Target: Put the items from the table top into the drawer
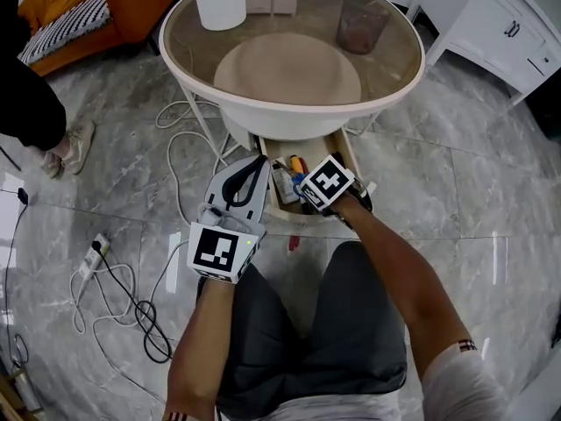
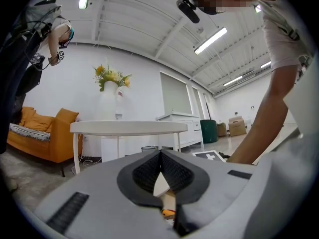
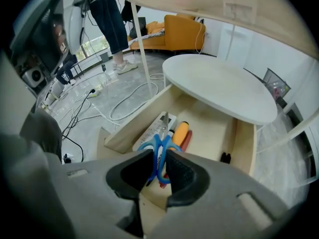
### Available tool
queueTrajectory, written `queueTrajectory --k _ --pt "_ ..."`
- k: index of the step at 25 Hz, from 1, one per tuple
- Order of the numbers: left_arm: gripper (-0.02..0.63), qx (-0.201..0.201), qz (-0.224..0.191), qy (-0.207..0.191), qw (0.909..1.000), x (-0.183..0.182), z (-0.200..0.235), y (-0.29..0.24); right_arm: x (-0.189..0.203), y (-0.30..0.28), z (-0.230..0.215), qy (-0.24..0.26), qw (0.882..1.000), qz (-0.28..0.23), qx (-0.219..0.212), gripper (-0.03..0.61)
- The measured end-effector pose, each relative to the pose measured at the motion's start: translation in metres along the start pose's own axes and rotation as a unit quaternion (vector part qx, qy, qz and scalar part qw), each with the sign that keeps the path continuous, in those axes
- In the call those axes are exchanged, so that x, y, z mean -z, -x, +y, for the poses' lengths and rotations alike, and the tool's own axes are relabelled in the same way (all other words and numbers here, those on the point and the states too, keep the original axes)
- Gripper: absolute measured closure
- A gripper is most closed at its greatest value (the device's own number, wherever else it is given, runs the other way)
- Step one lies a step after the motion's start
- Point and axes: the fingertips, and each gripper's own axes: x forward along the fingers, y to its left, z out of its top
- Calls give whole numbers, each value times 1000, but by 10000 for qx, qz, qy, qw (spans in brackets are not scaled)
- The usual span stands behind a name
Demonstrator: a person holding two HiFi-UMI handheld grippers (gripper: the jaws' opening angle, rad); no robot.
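Blue-handled steel scissors (image 3: 155, 144): your right gripper (image 3: 158, 159) clamps the handles, blades aimed down into the open pale wooden drawer (image 3: 209, 133); left gripper (image 2: 160, 156) closed, empty.

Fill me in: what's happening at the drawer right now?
The right gripper has its jaws closed on blue scissors, pointing down over the open drawer under the table. An orange-handled tool and other items already lie inside. The left gripper is shut and empty, held level beside the drawer.
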Motion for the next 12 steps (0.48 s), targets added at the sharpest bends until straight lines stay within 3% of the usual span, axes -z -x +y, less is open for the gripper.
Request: queueTrajectory --k 7,12 --pt "614 -67 30 4 10000 1 4 9 4 -13 5 113 9997 234 7 491" --pt "614 -92 64 29 9999 2 6 13 1 -11 7 64 9999 82 -73 489"
